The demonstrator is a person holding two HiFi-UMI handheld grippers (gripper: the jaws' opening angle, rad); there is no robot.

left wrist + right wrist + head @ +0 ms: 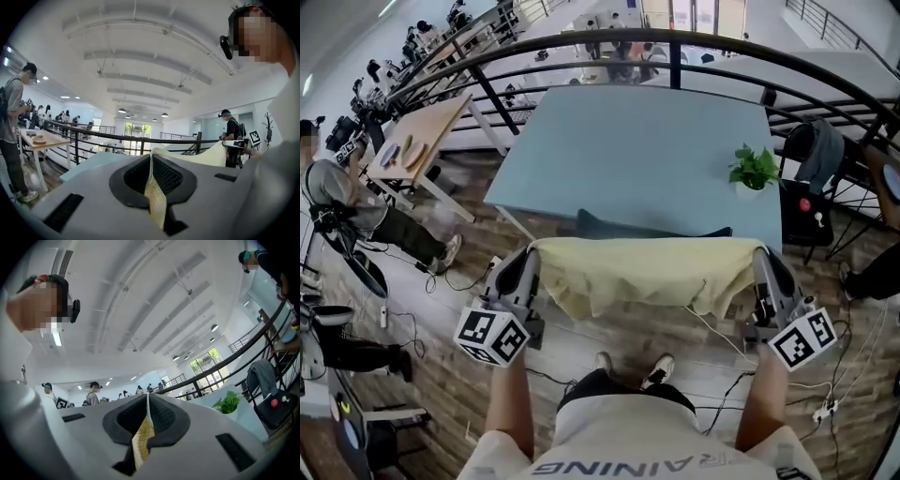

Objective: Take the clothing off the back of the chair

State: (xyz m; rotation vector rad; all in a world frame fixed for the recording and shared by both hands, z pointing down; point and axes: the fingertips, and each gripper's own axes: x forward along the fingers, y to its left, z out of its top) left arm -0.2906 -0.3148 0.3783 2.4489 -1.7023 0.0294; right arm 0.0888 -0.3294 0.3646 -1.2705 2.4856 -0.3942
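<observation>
Head view, clothing: pale yellow, stretched wide between both grippers, top edge taut, lower edge sagging loose over the wood floor, in front of the person's shoes.
Chair back: dark, shows just behind the clothing's top edge; touching it or clear of it, cannot tell.
Left gripper: at the clothing's left corner; the left gripper view shows the jaws closed tight with a strip of the clothing pinched between them.
Right gripper: at the right corner; the right gripper view shows the jaws clamped on a yellow fold of the clothing.
Bench: light blue top beyond the chair, bare except for a small potted plant near its right edge.
Railing: black, curving behind the bench.
Second chair: right of the bench, grey garment over its back.
</observation>
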